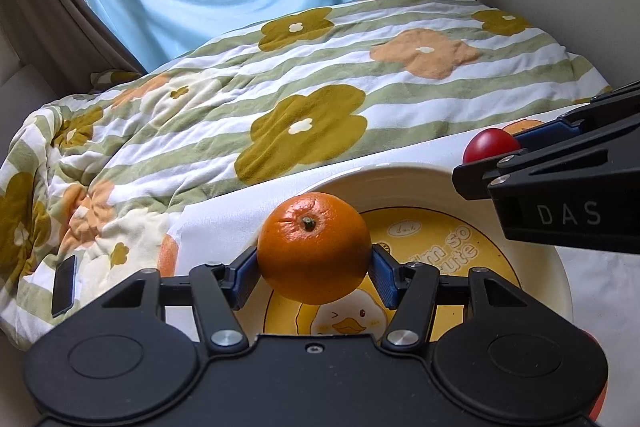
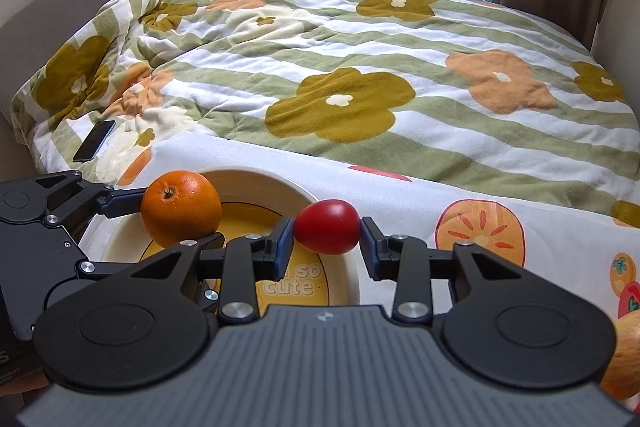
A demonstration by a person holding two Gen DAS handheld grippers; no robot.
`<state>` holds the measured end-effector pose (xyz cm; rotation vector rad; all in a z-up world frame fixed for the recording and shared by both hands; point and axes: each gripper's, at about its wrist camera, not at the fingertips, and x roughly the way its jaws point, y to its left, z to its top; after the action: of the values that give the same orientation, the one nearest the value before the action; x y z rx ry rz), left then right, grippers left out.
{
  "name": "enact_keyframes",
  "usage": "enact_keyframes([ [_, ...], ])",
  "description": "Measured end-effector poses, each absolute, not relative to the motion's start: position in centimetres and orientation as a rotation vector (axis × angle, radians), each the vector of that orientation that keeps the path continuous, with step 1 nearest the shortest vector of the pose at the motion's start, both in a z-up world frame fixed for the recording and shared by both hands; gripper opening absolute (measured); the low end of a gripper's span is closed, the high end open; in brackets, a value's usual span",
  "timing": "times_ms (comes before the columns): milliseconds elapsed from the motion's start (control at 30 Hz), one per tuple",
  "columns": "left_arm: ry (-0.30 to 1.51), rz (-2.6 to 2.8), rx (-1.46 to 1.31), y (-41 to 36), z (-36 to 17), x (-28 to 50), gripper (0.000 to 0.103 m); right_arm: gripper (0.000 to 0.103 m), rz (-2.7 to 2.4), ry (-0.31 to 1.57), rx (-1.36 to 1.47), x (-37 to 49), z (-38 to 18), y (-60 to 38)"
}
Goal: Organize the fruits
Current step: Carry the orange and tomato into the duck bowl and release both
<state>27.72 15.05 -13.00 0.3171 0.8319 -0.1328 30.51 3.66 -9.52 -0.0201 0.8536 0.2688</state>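
1. In the left wrist view, the left claw [image 1: 314,273] was closed on an orange [image 1: 314,247], one blue pad [image 1: 245,277] against each side at its widest part, stem end tilted up toward the camera. The orange hung over the near left rim of a cream plate [image 1: 400,183] with a yellow duck print, clear of the plate floor as far as could be judged.

2. At the right edge of this view the right claw [image 1: 516,147] came in side-on, with a small red fruit [image 1: 490,144] at its tip past the plate's far right rim. Its hold could not be read from here.

3. In the right wrist view, the right claw [image 2: 326,241] stood fairly wide, and the red fruit [image 2: 327,226] sat between its pads above the plate's right rim [image 2: 352,267]. The left pad [image 2: 285,241] touched it; the right one looked barely in contact, if at all.

4. This view alone showed the white cloth [image 2: 400,203] printed with fruit slices spread at the bed's near edge, a phone [image 2: 94,141] on the quilt [image 2: 340,39] toward the bed's left edge, and another orange-coloured fruit [image 2: 624,359] at the near right corner.

5. The orange looked firm and fairly heavy, its pebbled skin giving good purchase, so a hold across the middle suited it. The red fruit appeared smooth, light and likely soft, probably prone to slipping or bruising, and would want gentle, centred pressure.
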Motion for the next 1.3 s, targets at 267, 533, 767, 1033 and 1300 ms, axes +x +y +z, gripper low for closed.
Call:
enact_keyframes([
  [267,0.861,-0.158,0.302,15.3,-13.8,28.3,0.064,0.051,0.279,0.864,-0.038,30.6,-9.9,4.0],
  [533,0.811,-0.159,0.302,15.6,-12.6,26.7,0.095,0.051,0.317,0.862,-0.055,30.5,-9.9,4.0],
  [767,0.839,-0.148,0.255,16.8,-12.5,24.5,0.095,0.051,0.42,0.85,-0.129,30.3,-10.6,5.5],
  [1033,0.853,-0.124,0.244,17.7,-12.8,23.7,0.095,0.051,0.497,0.807,-0.205,30.3,-12.2,7.4],
  [1300,0.858,-0.112,0.226,18.3,-13.0,23.3,0.095,0.099,0.456,0.772,-0.181,29.8,-11.9,6.8],
])
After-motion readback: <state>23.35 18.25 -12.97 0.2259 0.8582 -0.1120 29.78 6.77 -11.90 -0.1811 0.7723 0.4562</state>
